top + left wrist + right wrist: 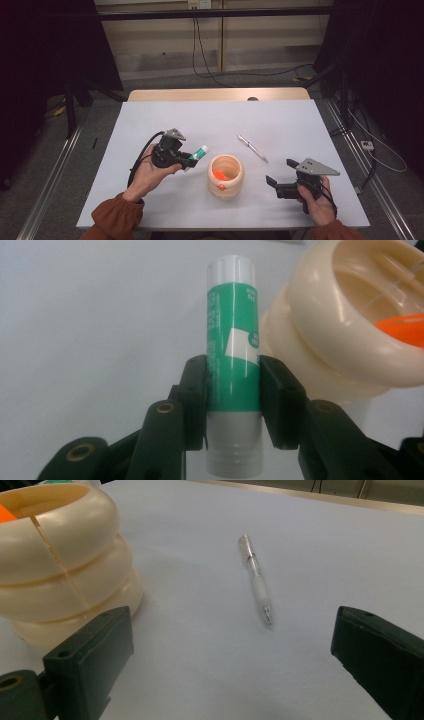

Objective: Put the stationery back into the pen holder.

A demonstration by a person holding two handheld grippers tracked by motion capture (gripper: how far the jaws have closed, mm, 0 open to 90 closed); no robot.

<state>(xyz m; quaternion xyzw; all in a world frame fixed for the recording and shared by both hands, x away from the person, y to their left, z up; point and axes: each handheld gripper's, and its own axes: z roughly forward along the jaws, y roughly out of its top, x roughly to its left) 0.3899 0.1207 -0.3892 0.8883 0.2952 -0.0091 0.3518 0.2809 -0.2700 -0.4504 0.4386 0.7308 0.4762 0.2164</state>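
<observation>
Glue stick (233, 370), light, rigid, smooth-walled and liable to slip, clamped mid-barrel between left gripper (192, 159) fingers (196, 390), held clear of tabletop (280, 115) just left of cream ribbed pot (226, 176); clear pen (256, 577) lying beyond; right gripper (281, 176) spread wide, empty.

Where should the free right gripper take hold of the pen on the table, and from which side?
Probably the pen is best taken at its rubber sleeve, from above, jaws across its thin barrel. It lies flat on the table, and the right gripper is open.
</observation>
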